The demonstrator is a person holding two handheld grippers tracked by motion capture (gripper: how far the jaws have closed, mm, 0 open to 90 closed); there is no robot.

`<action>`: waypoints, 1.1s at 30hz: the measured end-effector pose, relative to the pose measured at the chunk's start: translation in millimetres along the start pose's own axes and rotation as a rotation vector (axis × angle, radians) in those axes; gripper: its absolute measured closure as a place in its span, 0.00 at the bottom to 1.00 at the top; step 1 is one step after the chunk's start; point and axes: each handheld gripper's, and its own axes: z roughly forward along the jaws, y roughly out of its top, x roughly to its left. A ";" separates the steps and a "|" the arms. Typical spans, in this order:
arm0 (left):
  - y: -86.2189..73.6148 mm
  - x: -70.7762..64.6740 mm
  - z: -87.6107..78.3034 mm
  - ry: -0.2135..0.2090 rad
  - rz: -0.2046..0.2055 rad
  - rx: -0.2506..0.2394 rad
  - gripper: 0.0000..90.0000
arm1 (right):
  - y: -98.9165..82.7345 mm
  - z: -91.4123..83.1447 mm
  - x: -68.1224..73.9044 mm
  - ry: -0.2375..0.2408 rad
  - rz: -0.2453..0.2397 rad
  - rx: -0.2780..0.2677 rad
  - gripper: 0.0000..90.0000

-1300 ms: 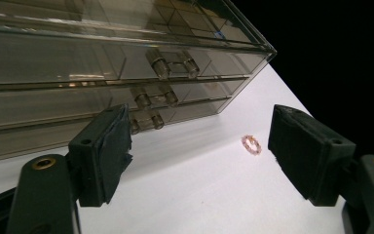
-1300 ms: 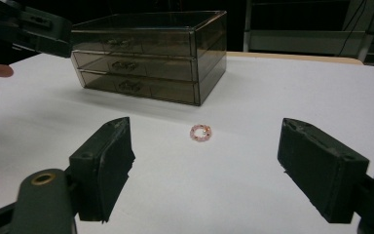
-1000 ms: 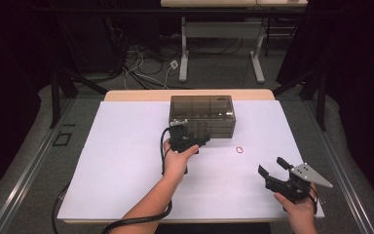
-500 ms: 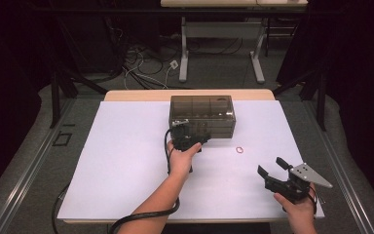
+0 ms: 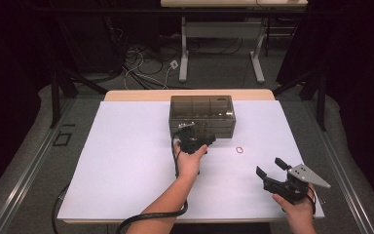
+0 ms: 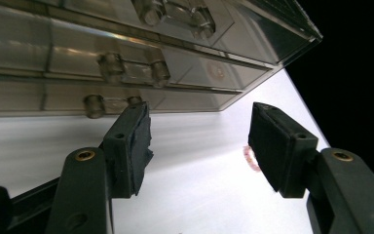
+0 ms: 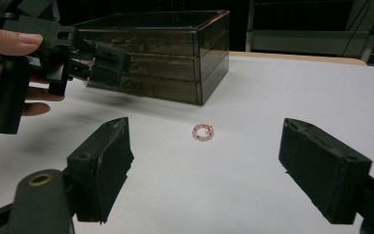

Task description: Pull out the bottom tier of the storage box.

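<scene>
Left gripper [image 5: 200, 141] has dropped in against the drawer box [image 5: 202, 108], jaws just narrowing, half-open, empty; right gripper [image 5: 271, 168] gapes empty, bead ring [image 5: 240, 149] at its eleven o'clock.

place: lab | signs: black curtains [image 5: 24, 73], floor cables [image 5: 141, 58], white-covered table [image 5: 126, 161]

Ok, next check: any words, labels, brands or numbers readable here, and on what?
None can be read.
Drawer box: smoky clear plastic, no label; a faint round moulded mark shows on its front in the left gripper view, too blurred to read.
Bead ring: no text.
Left gripper and right gripper: plain black, no marking.
White table sheet: blank.
</scene>
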 end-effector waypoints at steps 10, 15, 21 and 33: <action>-4.4 7.5 6.9 0.001 -0.118 0.007 0.48 | -0.4 0.9 0.9 0.004 0.008 -0.005 0.21; -4.9 11.9 7.9 0.009 -0.136 -0.008 0.51 | -0.4 1.1 1.3 0.004 0.008 -0.004 0.21; -8.6 19.1 11.0 0.013 -0.207 -0.021 0.54 | -0.4 1.0 0.9 0.008 0.009 -0.005 0.21; -12.5 25.3 19.1 0.005 -0.285 -0.023 0.60 | -1.0 2.3 2.0 0.002 0.002 -0.020 0.20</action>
